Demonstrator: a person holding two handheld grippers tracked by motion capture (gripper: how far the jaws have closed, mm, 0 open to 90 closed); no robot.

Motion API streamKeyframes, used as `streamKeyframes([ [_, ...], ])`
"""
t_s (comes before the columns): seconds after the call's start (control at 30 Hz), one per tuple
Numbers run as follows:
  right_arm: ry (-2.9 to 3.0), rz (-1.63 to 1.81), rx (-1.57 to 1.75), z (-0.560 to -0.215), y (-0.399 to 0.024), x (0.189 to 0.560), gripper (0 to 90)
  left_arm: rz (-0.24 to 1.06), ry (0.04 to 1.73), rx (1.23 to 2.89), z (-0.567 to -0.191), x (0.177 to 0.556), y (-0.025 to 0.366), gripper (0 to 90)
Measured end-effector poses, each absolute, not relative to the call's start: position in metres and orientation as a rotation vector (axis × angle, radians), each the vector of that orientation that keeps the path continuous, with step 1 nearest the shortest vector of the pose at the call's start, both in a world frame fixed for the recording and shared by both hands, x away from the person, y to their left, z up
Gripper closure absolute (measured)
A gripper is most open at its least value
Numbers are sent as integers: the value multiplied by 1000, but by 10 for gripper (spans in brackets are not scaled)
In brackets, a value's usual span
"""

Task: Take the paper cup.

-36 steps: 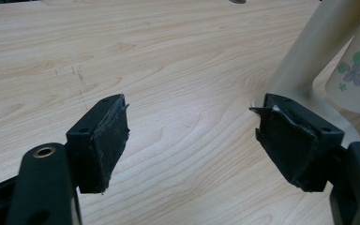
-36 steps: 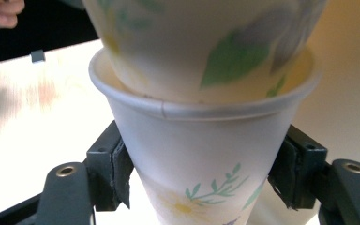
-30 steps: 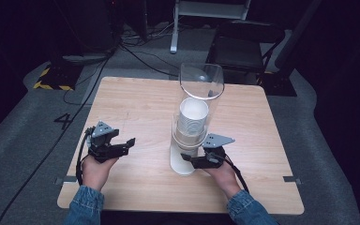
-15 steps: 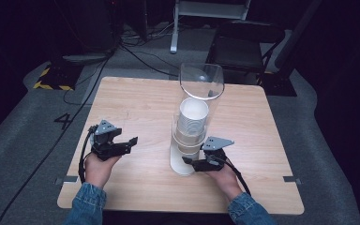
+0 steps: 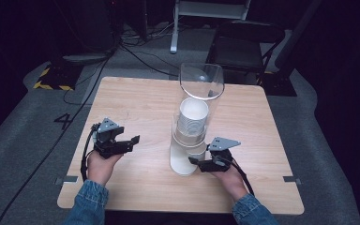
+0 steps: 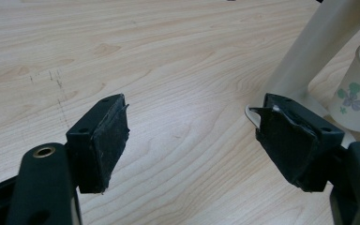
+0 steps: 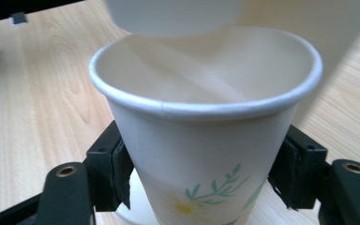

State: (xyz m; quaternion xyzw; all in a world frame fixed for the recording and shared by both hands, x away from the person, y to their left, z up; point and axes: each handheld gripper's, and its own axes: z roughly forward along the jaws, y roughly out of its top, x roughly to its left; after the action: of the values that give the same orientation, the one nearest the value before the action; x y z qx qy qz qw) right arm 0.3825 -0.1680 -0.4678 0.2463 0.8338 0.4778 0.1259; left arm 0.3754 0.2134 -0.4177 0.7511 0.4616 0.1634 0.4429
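A: Left gripper [image 5: 122, 143] idles on the table [image 5: 136, 105], jaws spread, holding nothing.

B: Right gripper [image 7: 206, 180] pinches the cup [image 7: 201, 140] under the dispenser [image 5: 194, 117]. Best drawn straight down, squeezing lightly so the rim isn't crushed.

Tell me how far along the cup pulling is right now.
Done: the right gripper is clamped on the bottom paper cup under the dispenser tube. In hand: that cup has dropped just below the stack above it. Left: carrying it clear and setting it down; the left gripper waits open over the table.
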Motion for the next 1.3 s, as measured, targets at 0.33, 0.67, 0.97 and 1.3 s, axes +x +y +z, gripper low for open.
streamKeyframes([
  [0.33,2377,1357,777,-464,-193,380,323,383,1131,1870,-419,384,205,250],
  [0.67,2238,1383,893,-452,-227,381,323,376,1124,1873,-420,389,200,250],
  [0.97,2075,1468,995,-441,-247,386,322,379,1140,1855,-421,387,200,243],
  [1.3,1952,1440,1127,-433,-263,402,323,383,1151,1878,-424,384,203,242],
])
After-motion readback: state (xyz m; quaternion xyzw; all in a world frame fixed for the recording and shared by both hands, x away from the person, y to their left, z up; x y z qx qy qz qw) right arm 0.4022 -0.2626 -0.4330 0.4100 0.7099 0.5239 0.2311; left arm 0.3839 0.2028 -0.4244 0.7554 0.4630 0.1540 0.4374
